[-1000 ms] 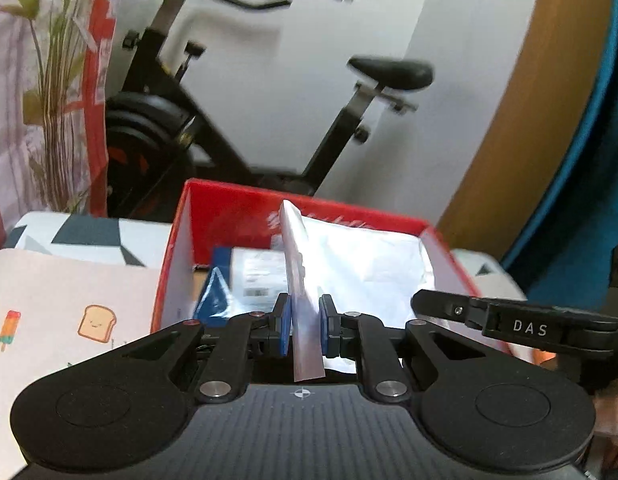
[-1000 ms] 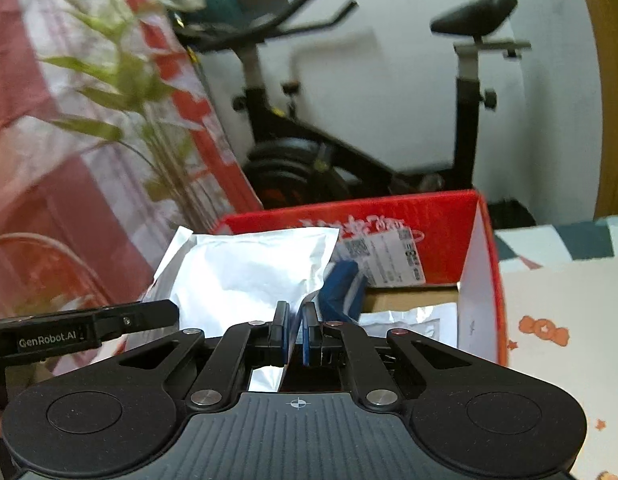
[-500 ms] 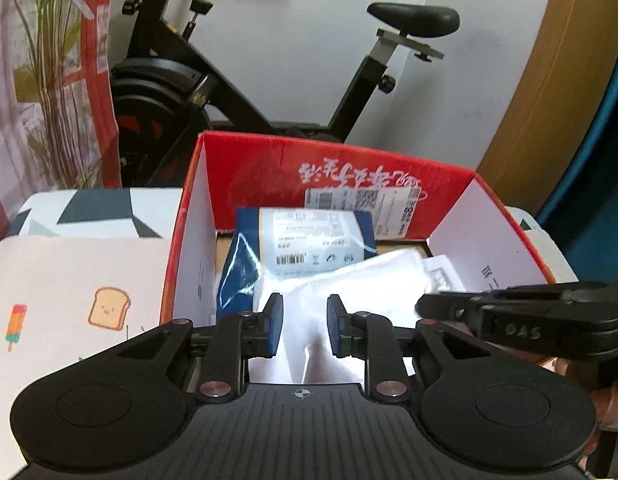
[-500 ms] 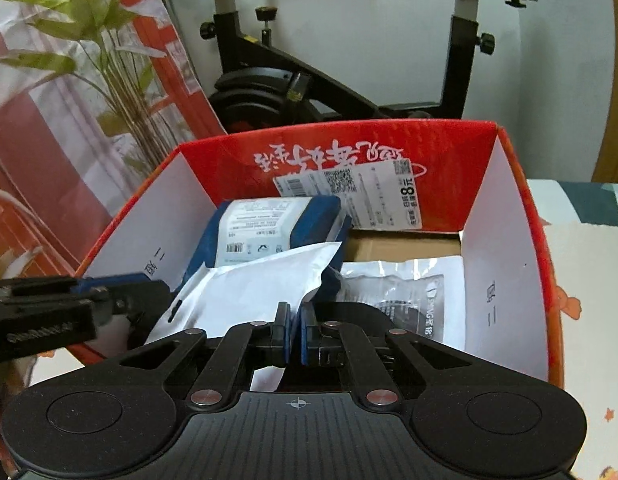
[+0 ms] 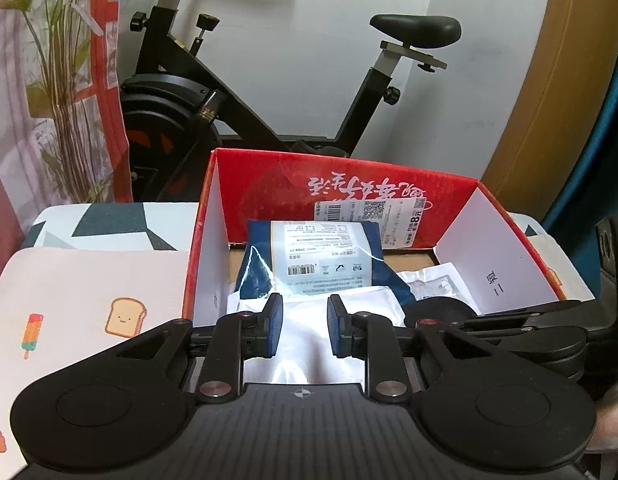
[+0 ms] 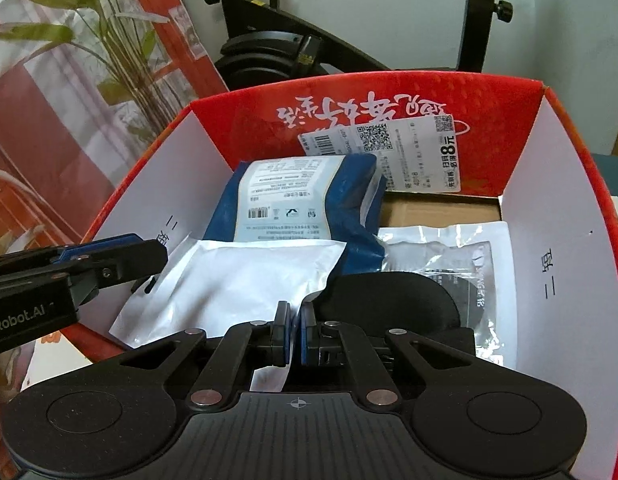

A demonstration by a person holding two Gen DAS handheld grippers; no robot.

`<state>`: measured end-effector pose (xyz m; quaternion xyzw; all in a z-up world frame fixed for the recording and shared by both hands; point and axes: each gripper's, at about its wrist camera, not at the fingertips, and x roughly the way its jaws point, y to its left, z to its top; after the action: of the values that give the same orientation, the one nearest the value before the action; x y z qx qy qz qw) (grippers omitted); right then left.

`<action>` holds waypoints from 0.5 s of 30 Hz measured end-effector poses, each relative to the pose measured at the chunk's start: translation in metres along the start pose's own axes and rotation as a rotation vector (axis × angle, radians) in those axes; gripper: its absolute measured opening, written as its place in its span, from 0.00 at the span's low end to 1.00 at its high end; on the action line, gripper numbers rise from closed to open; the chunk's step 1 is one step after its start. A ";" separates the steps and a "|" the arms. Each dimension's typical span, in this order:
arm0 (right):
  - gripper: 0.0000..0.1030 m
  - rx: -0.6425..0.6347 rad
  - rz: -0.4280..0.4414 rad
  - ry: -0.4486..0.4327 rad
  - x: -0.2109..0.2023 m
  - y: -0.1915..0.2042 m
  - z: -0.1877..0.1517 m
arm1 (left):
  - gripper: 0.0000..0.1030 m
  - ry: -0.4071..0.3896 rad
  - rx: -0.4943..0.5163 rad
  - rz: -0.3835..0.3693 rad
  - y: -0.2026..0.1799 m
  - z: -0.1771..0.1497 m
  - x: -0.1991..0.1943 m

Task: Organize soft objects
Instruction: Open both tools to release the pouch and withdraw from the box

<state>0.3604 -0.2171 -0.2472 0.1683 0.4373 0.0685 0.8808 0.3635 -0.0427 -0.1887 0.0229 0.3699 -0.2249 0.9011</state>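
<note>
Placing step: white pouch (image 6: 245,276) lies in red box (image 6: 389,96). Left hand-held gripper (image 5: 301,330) released; right hand-held gripper (image 6: 293,330) apparently pinching pouch edge. Next: release, withdraw.

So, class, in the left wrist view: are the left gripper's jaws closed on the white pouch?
No: the left gripper has its jaws spread apart, with the white pouch lying free in the red box.

Setting: we read this as a home, a lived-in room.
Exercise gear: we note a black exercise bike (image 5: 237,92) against the white wall (image 5: 329,60).
Greenery: a leafy houseplant (image 6: 109,32) by a red-and-white curtain (image 6: 37,128).
Surface: we see a mat with toast and popsicle cartoons (image 5: 89,300).
</note>
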 end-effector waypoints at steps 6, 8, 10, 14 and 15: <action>0.08 -0.012 -0.045 0.009 -0.006 -0.002 0.000 | 0.30 0.009 0.019 0.028 -0.001 -0.001 0.001; 0.10 -0.021 -0.068 0.004 -0.010 -0.002 0.000 | 0.38 0.007 0.026 0.038 -0.002 0.000 0.000; 0.14 -0.028 -0.088 -0.005 -0.016 -0.002 0.000 | 0.39 0.003 0.035 0.046 -0.003 0.000 -0.003; 0.21 -0.048 -0.108 -0.029 -0.030 -0.002 0.001 | 0.53 -0.006 0.046 0.061 -0.005 -0.001 -0.009; 0.25 -0.051 -0.115 -0.034 -0.034 -0.002 0.001 | 0.55 -0.010 0.048 0.067 -0.005 -0.001 -0.011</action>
<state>0.3406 -0.2286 -0.2218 0.1216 0.4294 0.0262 0.8945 0.3538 -0.0429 -0.1808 0.0557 0.3590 -0.2037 0.9092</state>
